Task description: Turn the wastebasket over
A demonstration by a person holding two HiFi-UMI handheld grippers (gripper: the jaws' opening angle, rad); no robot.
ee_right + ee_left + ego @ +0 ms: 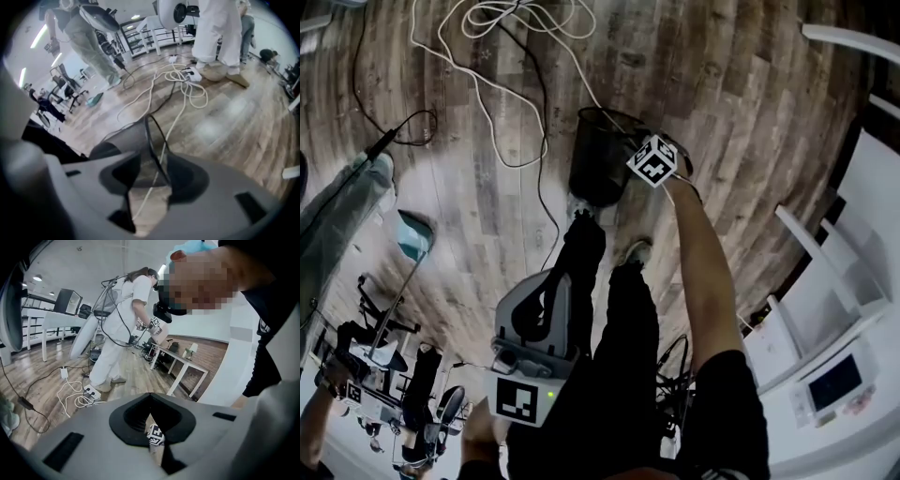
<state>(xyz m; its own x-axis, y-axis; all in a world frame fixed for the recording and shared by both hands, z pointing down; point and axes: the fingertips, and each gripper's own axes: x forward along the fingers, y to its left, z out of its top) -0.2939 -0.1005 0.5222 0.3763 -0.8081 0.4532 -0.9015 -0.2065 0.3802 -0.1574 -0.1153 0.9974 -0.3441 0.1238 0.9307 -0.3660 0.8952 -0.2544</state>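
Note:
The black mesh wastebasket (pixel 598 155) stands upright on the wooden floor just ahead of my feet, its open rim up. My right gripper (pixel 641 150), with its marker cube on top, points steeply down at the basket's near right rim. In the right gripper view the thin rim (pixel 153 136) and the mesh wall (pixel 123 139) run between the jaws of the right gripper (pixel 150 187), which stand apart and open around it. My left gripper (pixel 546 298) hangs low beside my leg, away from the basket. Seen from its own camera, the left gripper (pixel 157 446) is shut and holds nothing.
White cable (pixel 487 89) and black cable (pixel 542 141) loop over the floor behind and left of the basket. White tables (pixel 825 309) stand at the right. A teal dustpan (pixel 414 234) and another person's leg (pixel 342 211) are at the left. A person in white (pixel 123 329) stands farther off.

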